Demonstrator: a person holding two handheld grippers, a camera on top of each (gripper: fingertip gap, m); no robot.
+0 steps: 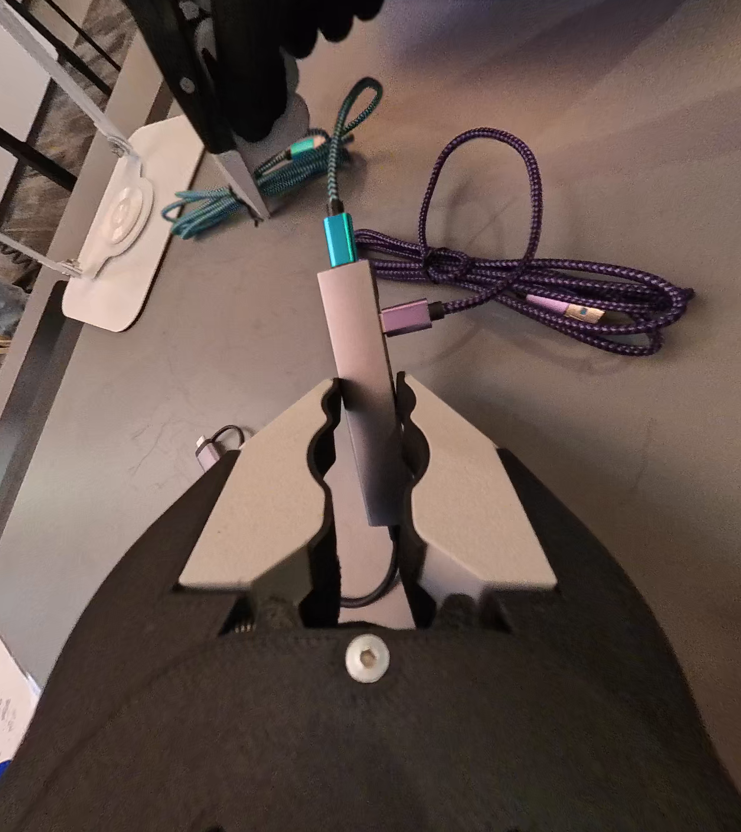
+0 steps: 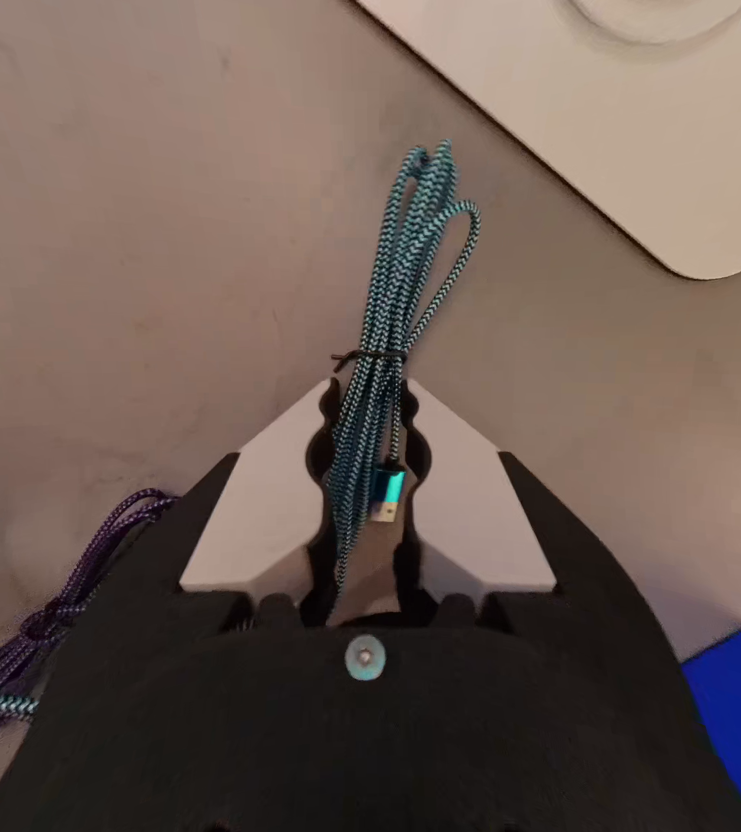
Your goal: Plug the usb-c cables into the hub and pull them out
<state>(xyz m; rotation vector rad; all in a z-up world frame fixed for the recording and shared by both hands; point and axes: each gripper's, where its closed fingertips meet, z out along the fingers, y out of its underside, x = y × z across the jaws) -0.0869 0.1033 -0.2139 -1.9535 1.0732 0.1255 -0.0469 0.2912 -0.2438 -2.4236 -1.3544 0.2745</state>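
Both plugs seated: left tongs [image 1: 368, 387] pinch the hub [image 1: 359, 360]; right tongs [image 2: 368, 387] pinch the teal cable [image 2: 404, 279] bundle, seemingly shifting slack; pulling out looks next.

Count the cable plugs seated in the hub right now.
2. The teal plug sits in the far end of the hub; the purple plug sits in its right side. Ports between the left tongs may be hidden.

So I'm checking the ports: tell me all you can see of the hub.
The hub is a slim grey metallic-looking bar, held between the left gripper's fingers. A teal plug sits in its far end, a purple plug in its side. Its own thin dark lead curls from the near end.
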